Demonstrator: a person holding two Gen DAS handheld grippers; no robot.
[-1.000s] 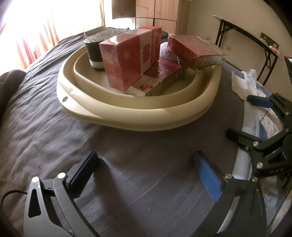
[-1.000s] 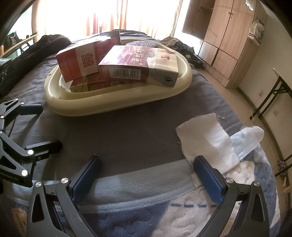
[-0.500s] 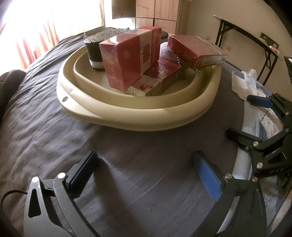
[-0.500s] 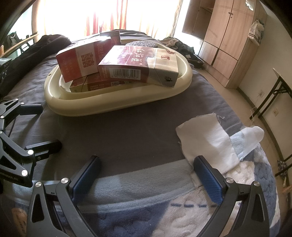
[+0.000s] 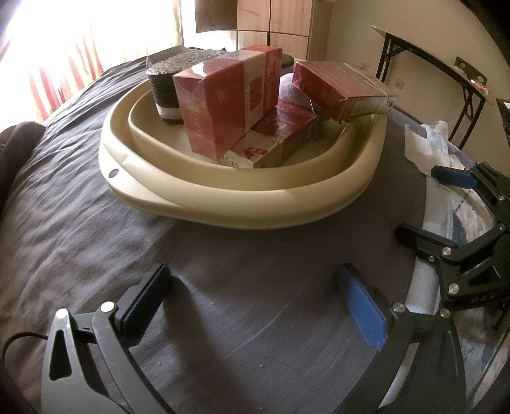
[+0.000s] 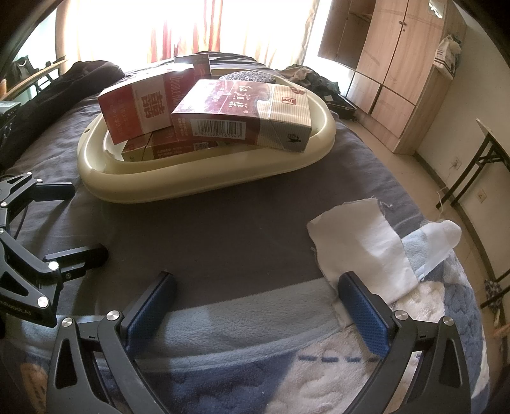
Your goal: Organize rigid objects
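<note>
Curtains: upper left of the right wrist view, red and pale stripes, washed out by bright light.
Left gripper: bottom of the left wrist view, jaws spread wide, nothing between them, hovering over the dark sheet of the bed.
Basin: cream plastic, centre of the left wrist view, resting on the dark sheet, well ahead of both grippers.
Dark block: speckled black with a white base, standing at the back left inside the basin.
Tall red box: on end in the middle of the basin, leaning on the flat red box that lies below it.
Striped red box: centre of the right wrist view, tilted, lying across the basin's near rim with its barcode facing the camera.
Right gripper: bottom of the right wrist view, jaws wide apart and holding nothing, above the blue blanket.
White cloth: lower right, on the bed, just beside the right finger.
Wardrobe: wooden, upper right.
</note>
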